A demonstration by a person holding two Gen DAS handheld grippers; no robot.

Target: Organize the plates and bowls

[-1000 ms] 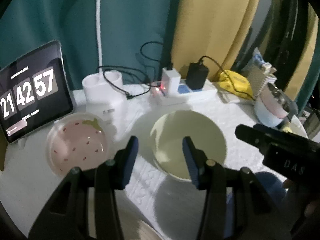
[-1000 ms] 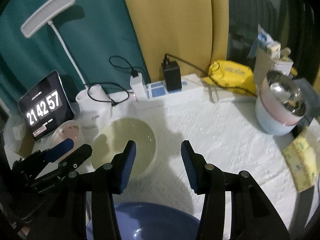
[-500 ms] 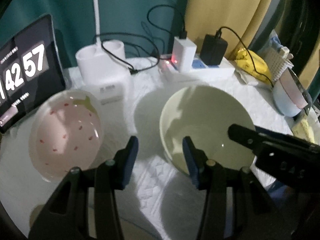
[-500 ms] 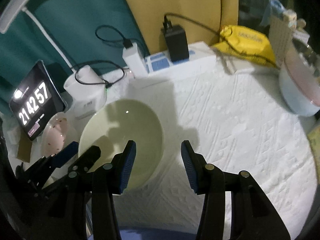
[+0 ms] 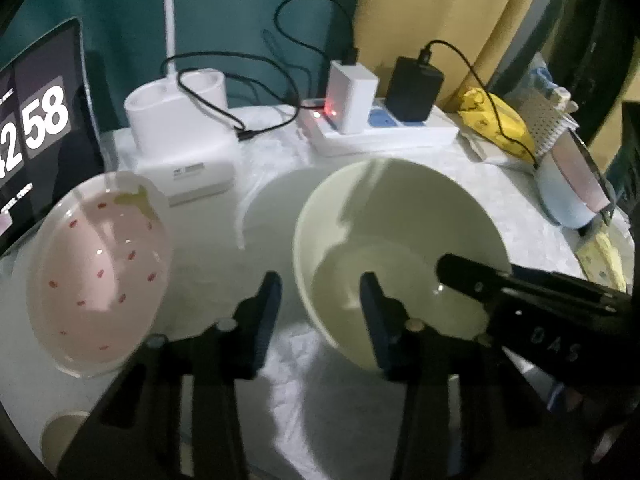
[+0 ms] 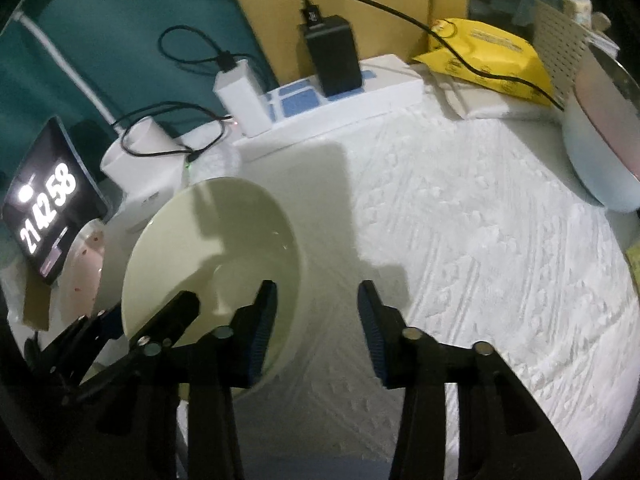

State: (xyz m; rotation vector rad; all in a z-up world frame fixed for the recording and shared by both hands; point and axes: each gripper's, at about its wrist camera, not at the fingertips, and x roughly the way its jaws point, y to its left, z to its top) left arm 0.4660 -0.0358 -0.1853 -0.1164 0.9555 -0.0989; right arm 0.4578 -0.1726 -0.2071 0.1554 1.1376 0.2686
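Both the left tongs (image 5: 320, 304) and right tongs (image 6: 316, 312), jaws just narrowed yet apart, have dropped astride the pale-green ceramic bowl's (image 5: 400, 248) opposite rims, poised to lift.

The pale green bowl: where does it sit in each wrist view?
Left wrist: pale green bowl centre-right, its near rim between the left tongs.
Right wrist: the bowl left of centre, its right rim between the right tongs.
Shared landmark: clock tablet, at the left in both.
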